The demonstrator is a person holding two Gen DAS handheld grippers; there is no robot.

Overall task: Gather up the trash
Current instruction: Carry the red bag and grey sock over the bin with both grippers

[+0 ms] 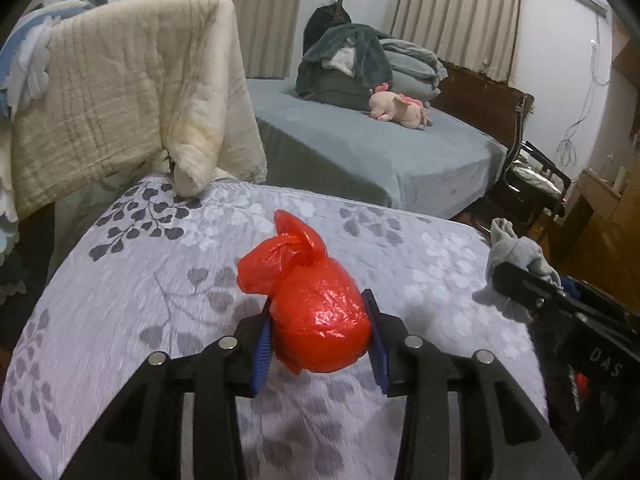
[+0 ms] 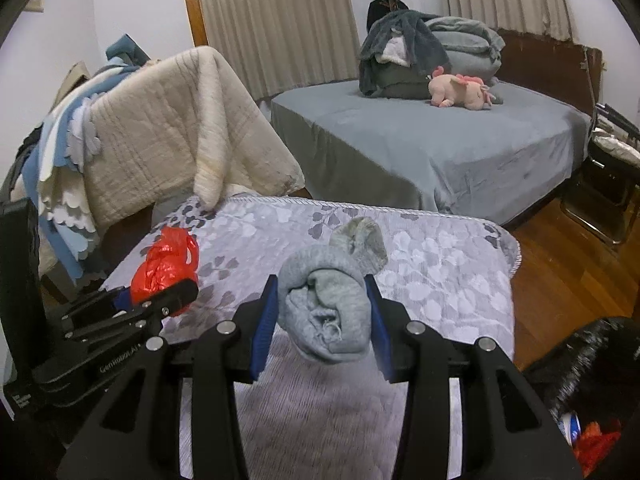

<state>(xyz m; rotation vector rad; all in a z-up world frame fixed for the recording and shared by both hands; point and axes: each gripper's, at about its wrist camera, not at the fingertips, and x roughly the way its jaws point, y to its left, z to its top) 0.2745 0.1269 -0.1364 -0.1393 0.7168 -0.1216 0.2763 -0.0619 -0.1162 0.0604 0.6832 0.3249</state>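
A knotted red plastic bag (image 1: pixel 316 320) hangs just above the flowered grey bedcover (image 1: pixel 160 280), squeezed between the blue pads of my left gripper (image 1: pixel 317 302), which is shut on it. A rolled grey sock (image 2: pixel 328 312) sits between the blue pads of my right gripper (image 2: pixel 320 280), which is shut on it and also held above the cover. In the right wrist view, the left gripper (image 2: pixel 156 292) shows at the left with the red bag (image 2: pixel 168 264). In the left wrist view, the right gripper (image 1: pixel 516 284) with the sock (image 1: pixel 516 252) shows at the right.
A beige quilt (image 1: pixel 120 92) hangs over furniture at the cover's far left. Beyond stands a grey bed (image 2: pixel 440 152) with piled blankets and a pink plush toy (image 2: pixel 460 92). A dark open bag (image 2: pixel 592 420) holding red and blue items lies low right, over wooden floor (image 2: pixel 560 260).
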